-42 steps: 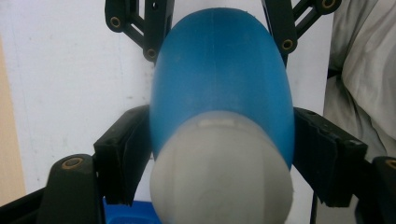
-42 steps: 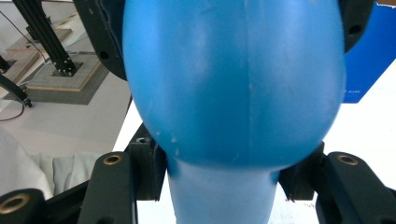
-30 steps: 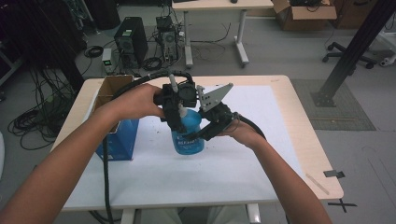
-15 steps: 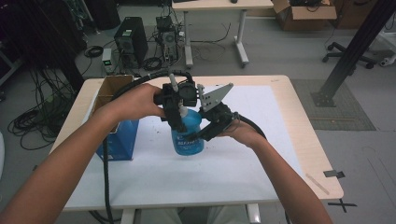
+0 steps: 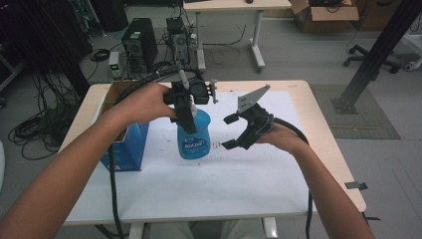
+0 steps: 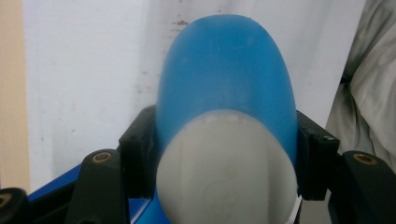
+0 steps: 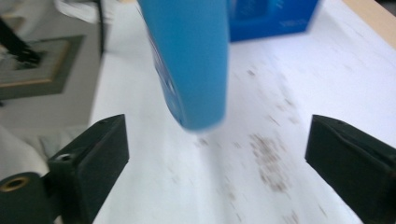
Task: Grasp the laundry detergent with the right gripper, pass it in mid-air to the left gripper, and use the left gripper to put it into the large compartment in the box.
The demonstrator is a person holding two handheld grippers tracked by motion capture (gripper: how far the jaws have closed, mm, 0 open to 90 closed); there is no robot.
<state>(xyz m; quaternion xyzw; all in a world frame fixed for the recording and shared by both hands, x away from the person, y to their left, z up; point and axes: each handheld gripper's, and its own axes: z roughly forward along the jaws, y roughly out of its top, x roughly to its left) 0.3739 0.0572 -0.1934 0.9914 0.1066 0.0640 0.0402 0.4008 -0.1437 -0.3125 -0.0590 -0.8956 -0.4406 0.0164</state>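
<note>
Table and room around the work area.
A white sheet (image 5: 209,184) covers a wooden table (image 5: 323,144); an open blue cardboard box (image 5: 122,144) sits at its left edge. Computer towers (image 5: 139,42) stand on the floor beyond.

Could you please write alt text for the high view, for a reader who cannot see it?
The left gripper is shut on the top of a blue bottle above a white table. The right gripper, its jaws just opened and with nothing between them, is beside the bottle, apart from it. A blue box stands at the table's left.
</note>
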